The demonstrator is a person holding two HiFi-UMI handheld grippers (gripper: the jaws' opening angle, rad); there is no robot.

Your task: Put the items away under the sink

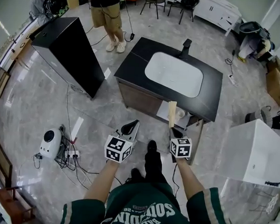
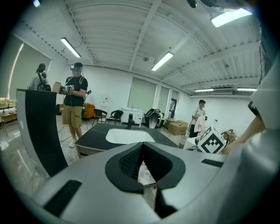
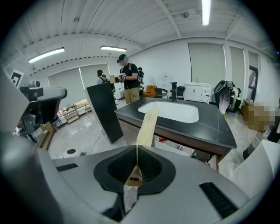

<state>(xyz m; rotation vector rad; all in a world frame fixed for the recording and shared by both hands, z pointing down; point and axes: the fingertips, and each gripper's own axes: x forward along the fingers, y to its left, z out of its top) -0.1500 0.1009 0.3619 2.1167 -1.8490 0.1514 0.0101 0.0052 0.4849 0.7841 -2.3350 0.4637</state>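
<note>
My right gripper is shut on a flat tan packet that sticks up from its jaws, seen edge-on in the right gripper view as the packet in the gripper. My left gripper is shut with nothing in it; its pads meet at the tips of the gripper. Both hang in front of the sink cabinet, which has a black counter, a white basin and a black faucet. Below the counter's front right an opening shows a small white item.
A tall black cabinet stands to the left, with a person behind it. A white device and cables lie on the floor at the left. A white box stands to the right. Chairs and clutter line the far wall.
</note>
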